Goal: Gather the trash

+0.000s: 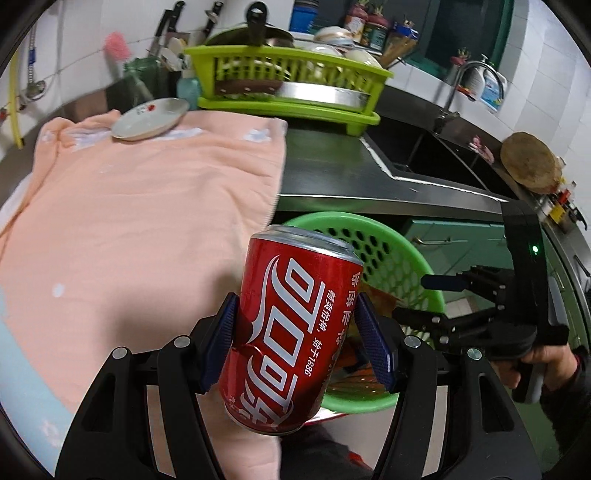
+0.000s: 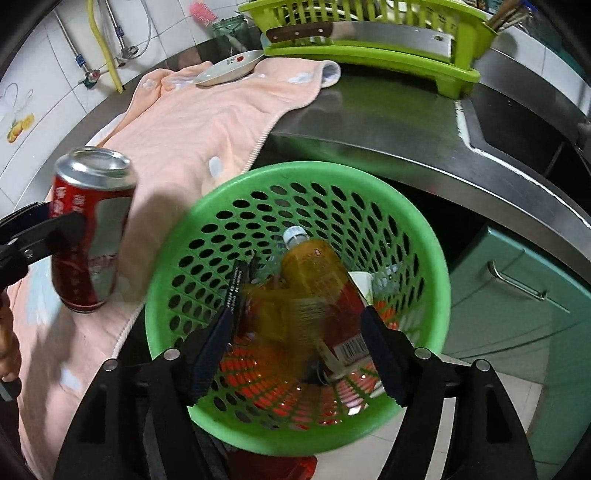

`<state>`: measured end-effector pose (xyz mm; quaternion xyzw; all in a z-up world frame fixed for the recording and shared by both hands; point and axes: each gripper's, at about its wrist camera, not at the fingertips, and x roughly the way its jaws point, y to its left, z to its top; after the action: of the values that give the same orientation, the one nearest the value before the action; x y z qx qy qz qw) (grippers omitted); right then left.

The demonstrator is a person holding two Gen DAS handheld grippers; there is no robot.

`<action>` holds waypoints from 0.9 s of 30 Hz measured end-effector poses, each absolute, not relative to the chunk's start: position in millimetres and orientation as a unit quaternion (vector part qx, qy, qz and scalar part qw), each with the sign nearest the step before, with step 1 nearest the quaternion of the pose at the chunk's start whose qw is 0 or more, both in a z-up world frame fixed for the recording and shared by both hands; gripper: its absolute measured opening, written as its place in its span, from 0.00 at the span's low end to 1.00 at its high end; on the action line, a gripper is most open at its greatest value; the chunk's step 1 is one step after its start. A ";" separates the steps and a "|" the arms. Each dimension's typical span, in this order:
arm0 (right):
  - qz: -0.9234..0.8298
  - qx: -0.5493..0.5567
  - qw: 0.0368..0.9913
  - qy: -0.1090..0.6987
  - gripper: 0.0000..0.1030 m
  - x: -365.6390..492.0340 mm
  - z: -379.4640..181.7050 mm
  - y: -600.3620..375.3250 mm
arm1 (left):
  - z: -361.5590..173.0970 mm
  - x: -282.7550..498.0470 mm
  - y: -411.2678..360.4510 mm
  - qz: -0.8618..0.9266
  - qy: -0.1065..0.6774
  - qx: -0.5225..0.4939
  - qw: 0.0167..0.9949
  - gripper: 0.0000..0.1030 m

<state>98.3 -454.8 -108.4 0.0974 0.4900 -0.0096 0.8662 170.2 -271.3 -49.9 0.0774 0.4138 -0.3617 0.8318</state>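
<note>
- Left gripper (image 1: 299,332): jaws clamped on a red soda can (image 1: 291,332), one blue pad pressed against each side of the can body. The can is tilted, silver top pointing up and away from the camera.
- Location of the can: held in the air above the front edge of a peach towel (image 1: 147,206), just beside the rim of the green basket (image 1: 424,280). In the right wrist view the same can (image 2: 92,229) appears left of the basket, over the towel, not inside the basket.
- Right gripper (image 2: 299,325): jaws parted, positioned over the basket opening. A blurred yellowish wrapper (image 2: 291,314) lies between the fingers; the pads do not appear to press on it, though the blur limits certainty.
- Basket (image 2: 177,236): perforated green plastic, standing below the counter edge. Contents seen: a bottle (image 2: 314,266) of orange liquid with a white cap, a white cup (image 2: 364,284), a piece of packaging with a barcode (image 2: 351,347).
- Counter (image 2: 369,118): stainless steel, partly covered by the towel. A white plate (image 2: 229,68) rests at the far end of the towel.
- Behind it: a lime dish rack (image 2: 369,48) with a cleaver (image 2: 314,31) laid along its front.
- A hand (image 1: 543,360) grips the handle of the right gripper at the right edge of the left wrist view.
</note>
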 end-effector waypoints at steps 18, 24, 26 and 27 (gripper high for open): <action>-0.025 0.062 0.894 0.443 0.80 61.6 -86.4 -446.1 | -53.8 153.3 -294.0 -0.382 0.425 0.058 0.819 0.73; -0.020 0.070 0.900 0.430 0.81 54.2 -77.8 -439.9 | -42.9 147.4 -279.2 -0.369 0.410 0.053 0.832 0.80; -0.018 0.069 0.902 0.425 0.82 52.1 -74.6 -436.1 | -38.9 143.0 -272.2 -0.363 0.402 0.055 0.839 0.81; -0.018 0.068 0.903 0.423 0.82 51.1 -73.5 -434.1 | -37.0 141.0 -269.1 -0.359 0.398 0.056 0.842 0.82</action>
<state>51.1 -434.1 -73.5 0.0678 0.4231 -0.0183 0.9033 141.0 -269.1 -37.0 0.0560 0.3979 -0.3592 0.8423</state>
